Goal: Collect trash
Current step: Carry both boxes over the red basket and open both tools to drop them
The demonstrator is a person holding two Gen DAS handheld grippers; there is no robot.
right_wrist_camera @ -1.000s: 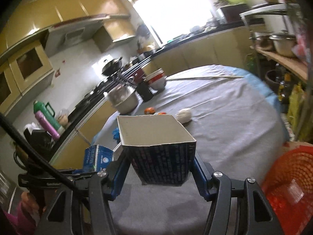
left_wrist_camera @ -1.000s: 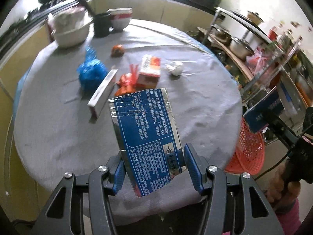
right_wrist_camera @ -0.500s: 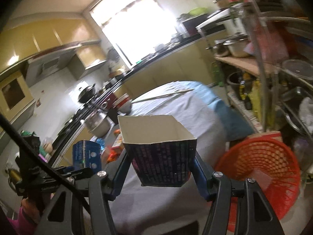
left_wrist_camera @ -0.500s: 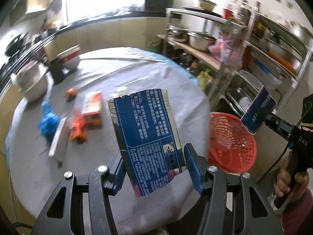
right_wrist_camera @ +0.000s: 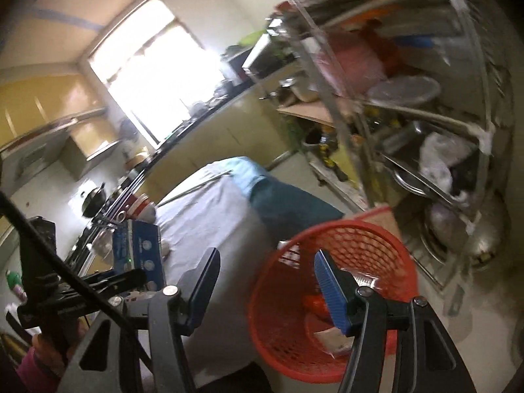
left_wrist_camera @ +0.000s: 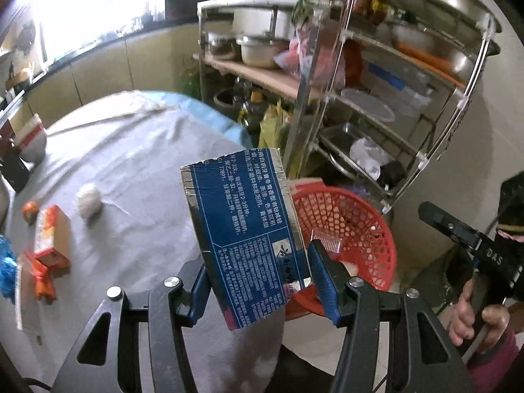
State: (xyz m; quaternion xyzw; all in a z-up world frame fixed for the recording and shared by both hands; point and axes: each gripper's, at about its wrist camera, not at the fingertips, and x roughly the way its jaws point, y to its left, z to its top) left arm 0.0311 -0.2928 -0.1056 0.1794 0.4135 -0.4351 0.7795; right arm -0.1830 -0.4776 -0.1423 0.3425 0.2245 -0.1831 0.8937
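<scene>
Two grippers: our left gripper [left_wrist_camera: 258,276] clamps the blue carton [left_wrist_camera: 244,226] near its lower end, beside the red basket [left_wrist_camera: 360,229]; light, crushable card. Our right gripper [right_wrist_camera: 265,285] gapes empty above that basket.

Shelf rack [right_wrist_camera: 409,75] contents blurred beyond telling.
</scene>
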